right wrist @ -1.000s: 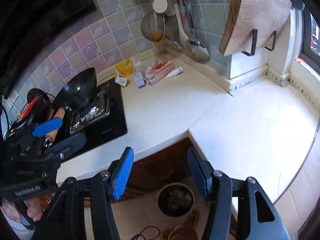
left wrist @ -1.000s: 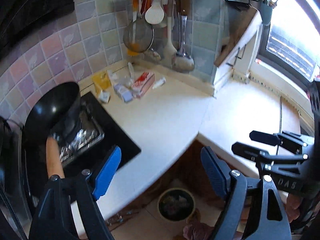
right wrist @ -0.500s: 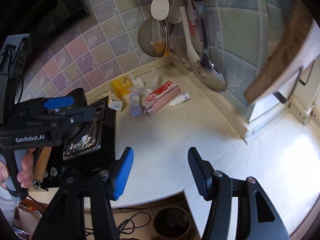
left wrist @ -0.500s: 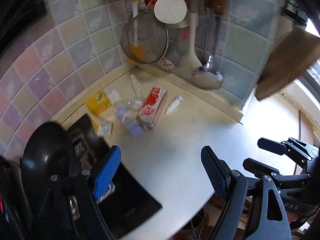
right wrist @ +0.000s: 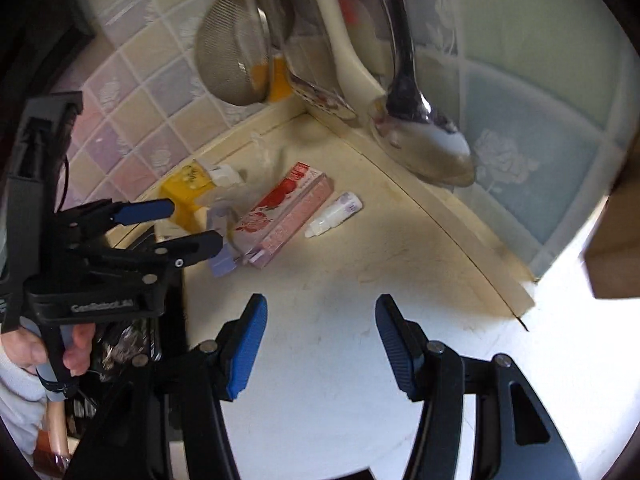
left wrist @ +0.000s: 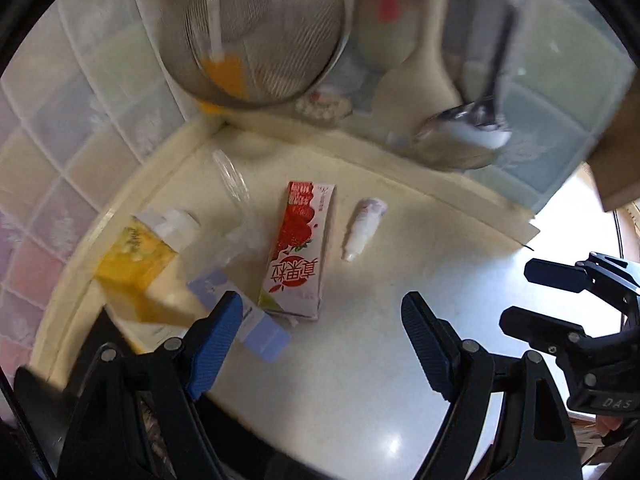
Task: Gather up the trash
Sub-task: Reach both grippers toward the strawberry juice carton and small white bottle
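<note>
Trash lies in the corner of the cream counter. A red-and-white strawberry milk carton [left wrist: 298,248] [right wrist: 282,210] lies flat. To its right lies a small white bottle [left wrist: 364,228] [right wrist: 333,215]. Left of it are a yellow carton [left wrist: 132,264] [right wrist: 184,192], a lilac carton [left wrist: 244,312] [right wrist: 220,248] and a crumpled clear plastic piece [left wrist: 236,208]. My left gripper [left wrist: 320,340] [right wrist: 188,226] hovers open just in front of the milk carton, nothing between its fingers. My right gripper [right wrist: 318,344] stands open farther back over bare counter; its fingers [left wrist: 560,276] show at the left wrist view's right edge.
A mesh strainer [left wrist: 256,28] [right wrist: 232,60], a white spatula [right wrist: 340,40] and a steel ladle [left wrist: 468,136] [right wrist: 424,136] hang low over the corner. The black stove [right wrist: 168,304] edges the counter at left. A wooden board [right wrist: 616,240] juts in at right.
Both grippers have moved from the counter's front edge in toward the corner and lower, so the trash is now close. The floor bin has left view.
</note>
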Demonstrator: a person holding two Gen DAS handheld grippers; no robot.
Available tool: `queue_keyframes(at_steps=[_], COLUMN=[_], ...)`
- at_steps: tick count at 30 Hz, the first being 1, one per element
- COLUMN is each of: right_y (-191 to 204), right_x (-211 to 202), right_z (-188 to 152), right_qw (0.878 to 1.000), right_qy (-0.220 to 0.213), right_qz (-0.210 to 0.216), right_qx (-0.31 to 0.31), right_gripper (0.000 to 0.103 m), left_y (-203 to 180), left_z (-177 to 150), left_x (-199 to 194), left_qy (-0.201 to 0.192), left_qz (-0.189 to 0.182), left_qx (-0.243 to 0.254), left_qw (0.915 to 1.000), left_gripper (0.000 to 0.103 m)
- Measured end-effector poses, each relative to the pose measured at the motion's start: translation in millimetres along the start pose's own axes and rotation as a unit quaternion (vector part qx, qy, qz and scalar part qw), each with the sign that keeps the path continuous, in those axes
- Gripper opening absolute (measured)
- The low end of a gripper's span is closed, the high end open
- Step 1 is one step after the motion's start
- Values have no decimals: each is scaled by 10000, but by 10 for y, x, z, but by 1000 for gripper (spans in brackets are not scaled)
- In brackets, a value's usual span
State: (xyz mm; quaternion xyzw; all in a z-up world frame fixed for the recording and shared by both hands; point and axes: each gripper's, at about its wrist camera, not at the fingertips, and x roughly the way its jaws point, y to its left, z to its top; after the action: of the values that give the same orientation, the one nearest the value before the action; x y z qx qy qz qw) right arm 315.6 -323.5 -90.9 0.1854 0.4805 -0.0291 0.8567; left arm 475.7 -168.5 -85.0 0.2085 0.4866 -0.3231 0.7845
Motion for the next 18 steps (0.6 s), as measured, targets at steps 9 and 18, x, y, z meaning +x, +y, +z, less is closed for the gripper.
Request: queue_keyframes(at_steps=[9,18], right_y=[-72,-155], right_x=[493,765], right_z=[141,275], right_qw=[9992,9974], right_qy=[176,251], right_qz=[-51,35], right_qx=[365,674], right_gripper=[57,57], left_y=[275,310], left_z=[133,200], left_x=[718,1070], left_qy=[414,646], left_qz=[-315,-340], left_qx=[-316,-316], left_qw=[9981,9968], left_gripper=[73,73])
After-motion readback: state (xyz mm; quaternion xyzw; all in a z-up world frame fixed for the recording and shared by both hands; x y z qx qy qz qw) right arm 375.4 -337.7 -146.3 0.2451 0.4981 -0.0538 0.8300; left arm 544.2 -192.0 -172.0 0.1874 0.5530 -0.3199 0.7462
